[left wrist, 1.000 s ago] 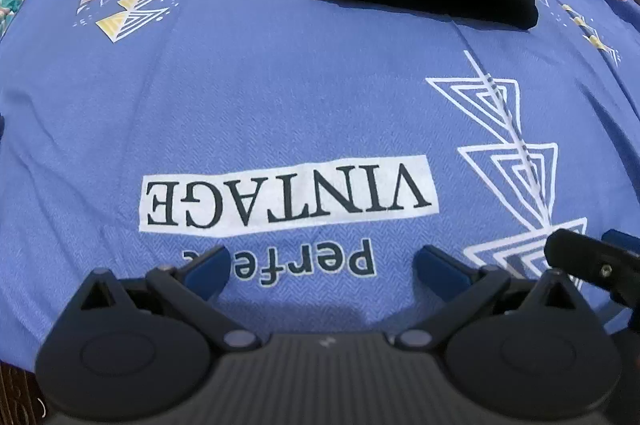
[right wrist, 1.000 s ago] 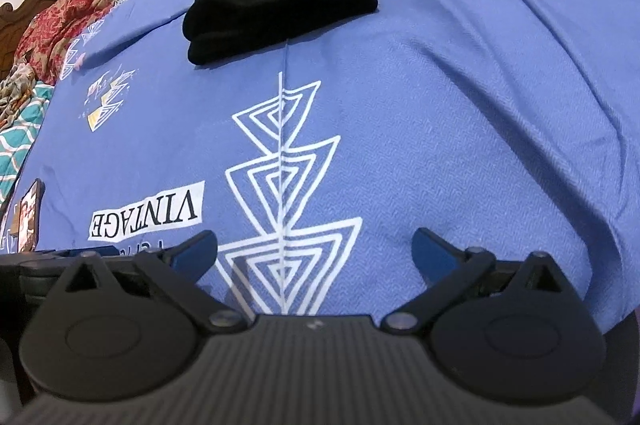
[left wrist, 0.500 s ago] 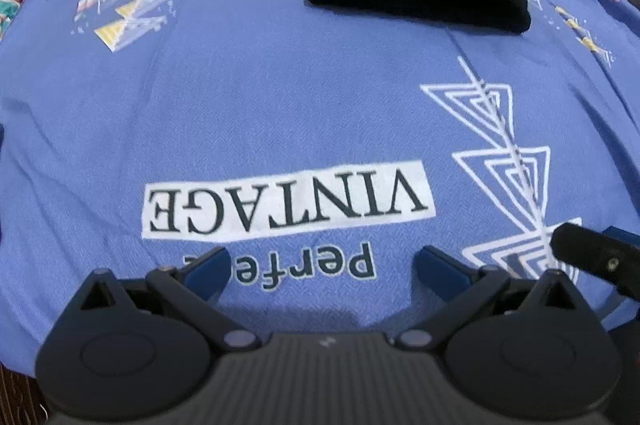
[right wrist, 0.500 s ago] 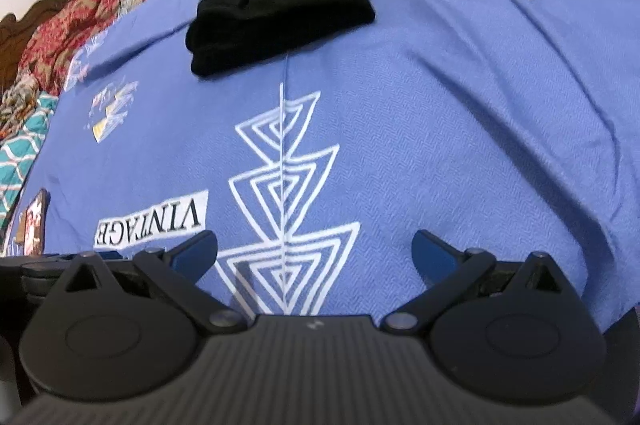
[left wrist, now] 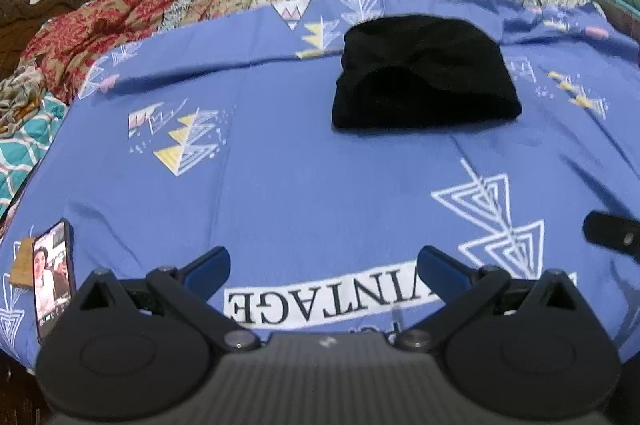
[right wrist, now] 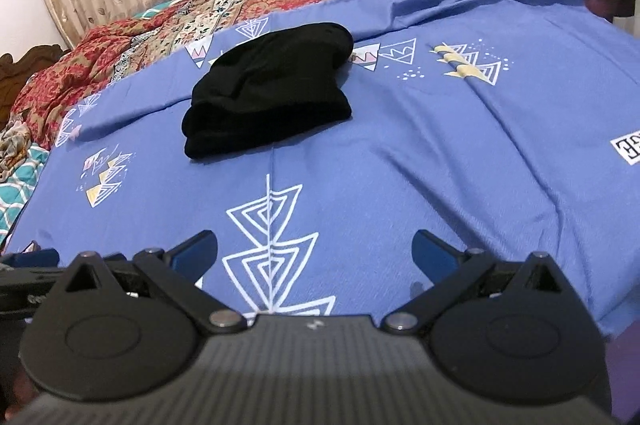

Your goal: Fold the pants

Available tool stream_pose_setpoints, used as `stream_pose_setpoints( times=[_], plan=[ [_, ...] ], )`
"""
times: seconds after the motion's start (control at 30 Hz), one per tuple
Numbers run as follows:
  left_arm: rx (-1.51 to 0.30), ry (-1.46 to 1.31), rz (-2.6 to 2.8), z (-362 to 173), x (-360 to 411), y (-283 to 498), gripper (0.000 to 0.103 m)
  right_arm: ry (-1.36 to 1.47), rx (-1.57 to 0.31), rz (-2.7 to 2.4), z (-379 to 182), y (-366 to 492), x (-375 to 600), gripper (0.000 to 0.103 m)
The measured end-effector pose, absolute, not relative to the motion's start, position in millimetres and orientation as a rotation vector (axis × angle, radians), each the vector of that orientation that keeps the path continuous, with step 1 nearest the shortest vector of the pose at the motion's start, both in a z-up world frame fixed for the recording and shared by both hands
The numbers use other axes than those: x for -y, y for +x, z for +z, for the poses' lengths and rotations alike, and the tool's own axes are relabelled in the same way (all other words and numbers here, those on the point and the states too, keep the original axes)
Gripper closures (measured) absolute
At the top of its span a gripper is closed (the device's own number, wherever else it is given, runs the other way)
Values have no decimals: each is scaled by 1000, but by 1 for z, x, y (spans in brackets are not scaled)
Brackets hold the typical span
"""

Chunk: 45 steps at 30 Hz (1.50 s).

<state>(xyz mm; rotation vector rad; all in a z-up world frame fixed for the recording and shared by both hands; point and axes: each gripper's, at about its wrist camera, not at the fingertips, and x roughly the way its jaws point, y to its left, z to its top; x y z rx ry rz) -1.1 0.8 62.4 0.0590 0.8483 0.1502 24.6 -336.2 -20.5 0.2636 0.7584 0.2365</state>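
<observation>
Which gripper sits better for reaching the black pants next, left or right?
Hard to call; slightly the left. Both grippers, left and right, hover open, but the pants lie more nearly straight ahead of the left.

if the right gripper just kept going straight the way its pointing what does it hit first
Probably the blue bedsheet itself: the open right gripper looks low over it, aimed along the white triangle print. If it cleared the sheet, the folded black pants lie slightly left of that line. Depth is hard to judge.

One folded black pants (left wrist: 424, 73), one blue bedsheet (left wrist: 300, 185), one phone (left wrist: 54, 277), two hand-held grippers: left (left wrist: 324, 265), right (right wrist: 314, 249).
</observation>
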Motion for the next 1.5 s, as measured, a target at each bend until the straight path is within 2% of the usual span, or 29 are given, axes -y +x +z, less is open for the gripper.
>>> stream_pose_setpoints(
  times=[0.77,1.1,1.5],
  plan=[
    [-857,30,89,69,4,-6,0,256,-764,265,-17,18,328,0],
    [-835,10,92,74,-2,-7,0,319,-790,285,0,21,336,0],
    [-836,31,105,74,-2,-11,0,301,-850,331,-9,19,321,0]
  ],
)
